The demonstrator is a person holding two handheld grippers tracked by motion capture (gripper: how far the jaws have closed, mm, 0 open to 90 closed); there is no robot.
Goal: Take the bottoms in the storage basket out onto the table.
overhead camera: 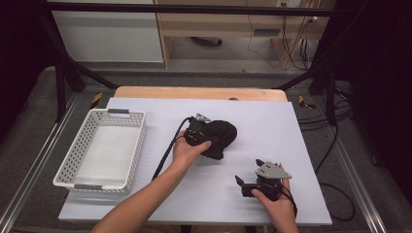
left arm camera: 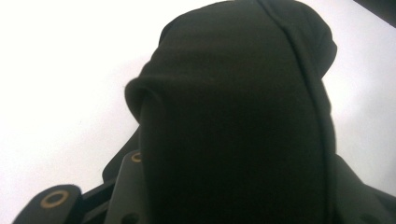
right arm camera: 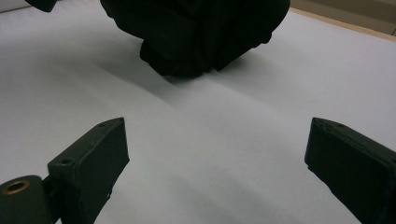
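A: Forearms come in from the bottom edge of the high view. Left hand reaches up to mid-table, right hand sits low near the front edge.

B: Right gripper state?

A: Jaws spread wide, nothing between them. Right gripper view confirms it: right gripper has both black jaws far apart over bare white table cover. Grey three-cornered plate on top of it.

B: Left gripper?

A: Buried in a black cloth bundle. In the left gripper view the black cloth bundle drapes right over the jaws, so I can't tell how far apart they are or whether they actually pinch the fabric. Only some black bracket with brass-ringed holes shows low left.

B: Where's the cloth exactly?

A: Middle of the white table cover, bunched up in a rounded lump, seam running over it in the left gripper view. From the right gripper view the black cloth bundle rests on the cover, well ahead of the open jaws.

B: Anything else on the table?

A: White perforated basket at the left side of the cover, well apart from the cloth; its floor looks bare. Black cable trails from the left gripper alongside the forearm. Wooden table edge shows beyond the cover's far side.

B: Grippers touching each other?

A: No, apart. Right one sits nearer the person than the cloth.
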